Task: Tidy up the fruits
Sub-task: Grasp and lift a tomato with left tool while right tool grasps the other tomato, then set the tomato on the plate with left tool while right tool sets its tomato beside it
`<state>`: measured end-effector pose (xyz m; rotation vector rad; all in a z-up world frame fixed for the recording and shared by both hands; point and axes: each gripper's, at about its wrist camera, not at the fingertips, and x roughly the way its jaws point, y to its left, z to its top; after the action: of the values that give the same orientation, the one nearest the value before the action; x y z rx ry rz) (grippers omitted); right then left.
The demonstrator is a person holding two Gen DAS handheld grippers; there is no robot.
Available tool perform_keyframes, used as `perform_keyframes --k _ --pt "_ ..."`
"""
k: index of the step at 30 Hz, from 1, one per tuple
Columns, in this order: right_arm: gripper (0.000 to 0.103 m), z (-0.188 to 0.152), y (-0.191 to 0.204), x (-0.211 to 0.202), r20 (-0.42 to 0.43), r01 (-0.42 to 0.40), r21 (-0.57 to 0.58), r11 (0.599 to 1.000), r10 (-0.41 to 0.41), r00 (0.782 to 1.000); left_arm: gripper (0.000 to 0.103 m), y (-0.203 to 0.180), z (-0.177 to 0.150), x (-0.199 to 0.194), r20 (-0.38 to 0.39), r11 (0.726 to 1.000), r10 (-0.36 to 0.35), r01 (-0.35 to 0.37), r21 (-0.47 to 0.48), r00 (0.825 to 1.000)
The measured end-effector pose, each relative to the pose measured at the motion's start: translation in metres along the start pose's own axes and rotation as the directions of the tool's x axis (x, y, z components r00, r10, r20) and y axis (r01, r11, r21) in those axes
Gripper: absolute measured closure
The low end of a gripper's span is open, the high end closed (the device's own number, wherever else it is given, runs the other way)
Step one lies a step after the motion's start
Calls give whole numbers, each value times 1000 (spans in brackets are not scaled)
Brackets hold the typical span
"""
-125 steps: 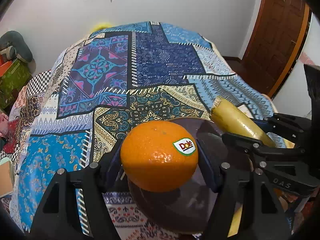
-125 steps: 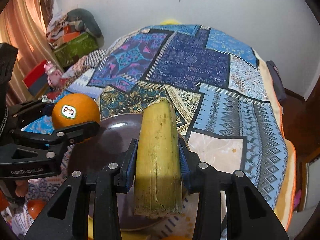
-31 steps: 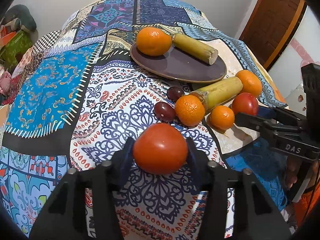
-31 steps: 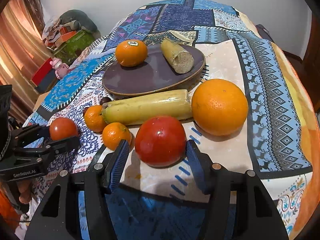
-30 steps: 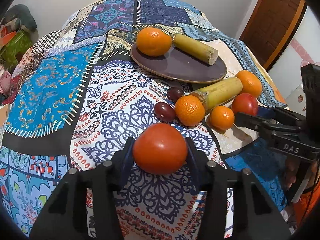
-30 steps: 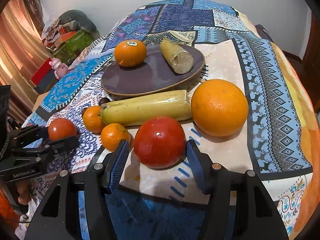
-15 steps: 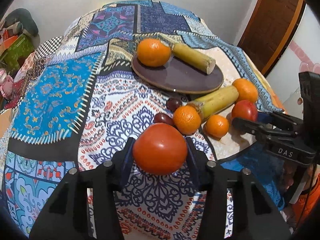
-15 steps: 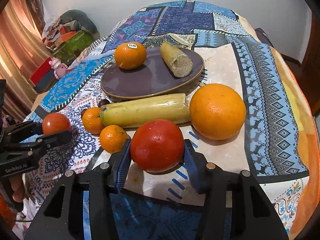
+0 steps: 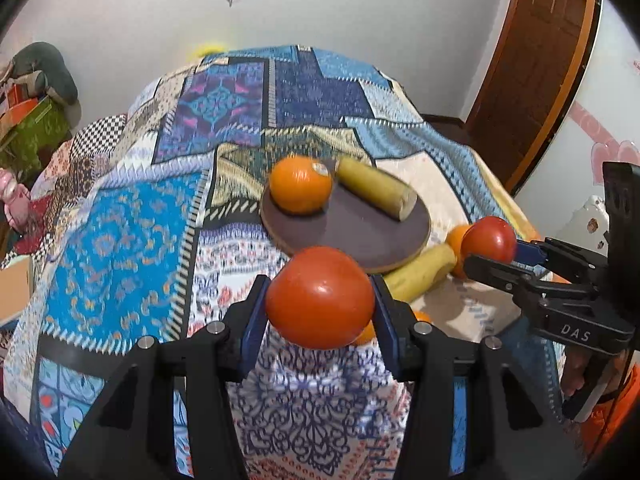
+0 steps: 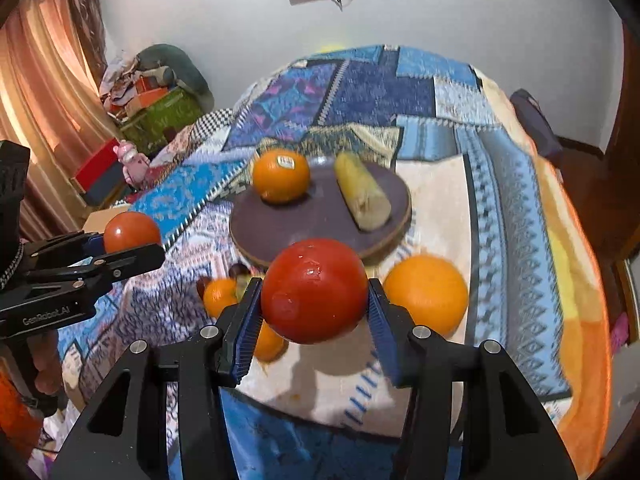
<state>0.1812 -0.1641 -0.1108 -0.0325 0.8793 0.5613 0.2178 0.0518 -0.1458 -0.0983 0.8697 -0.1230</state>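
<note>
My left gripper (image 9: 320, 300) is shut on a red tomato (image 9: 320, 297) and holds it above the patterned cloth, in front of the dark round plate (image 9: 360, 236). My right gripper (image 10: 314, 296) is shut on a second red tomato (image 10: 315, 290), also raised in front of the plate (image 10: 304, 220). On the plate lie a labelled orange (image 9: 300, 185) and a short yellow-green cane piece (image 9: 374, 188). Each gripper shows in the other's view, the right one (image 9: 490, 246) at the right, the left one (image 10: 132, 240) at the left.
On the cloth by the plate lie a large orange (image 10: 426, 294), small oranges (image 10: 218, 297), a long cane piece (image 9: 420, 270) and a dark fruit (image 10: 239, 270). The table (image 10: 580, 260) edge drops off at the right. Boxes and clutter (image 10: 156, 100) stand at the far left.
Both grippers have risen from the cloth with their tomatoes and moved toward the plate. The right gripper closed on its tomato within the last second.
</note>
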Motion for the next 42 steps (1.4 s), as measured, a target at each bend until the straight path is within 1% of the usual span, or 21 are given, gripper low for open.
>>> perform_keyframes --k 6,13,19,28,31,35,42 --pt "56 19 0 9 24 -3 -8 1000 3 1000 54 2 18 6 20 1000 0 0 -3 1000" --pt "56 35 -1 29 21 1 -17 1000 0 1000 54 4 39 25 21 1000 10 -11 5 1000" --pt "56 43 -6 55 -14 8 -14 1000 -8 1000 54 11 50 52 -4 1000 22 -22 -8 1000" --pt "56 47 0 80 -68 5 -79 997 -10 998 54 27 53 95 -82 999 11 -14 -34 997" --pt "56 46 3 86 -88 2 -99 995 -10 996 54 29 53 102 -94 999 5 -9 -36 996" --pt "56 44 4 95 -115 16 -124 992 -31 993 54 28 53 108 -104 1000 -5 2 -29 995" --pt "56 39 2 105 -163 2 -111 994 -20 986 54 25 51 122 -130 1000 -4 1 -22 991"
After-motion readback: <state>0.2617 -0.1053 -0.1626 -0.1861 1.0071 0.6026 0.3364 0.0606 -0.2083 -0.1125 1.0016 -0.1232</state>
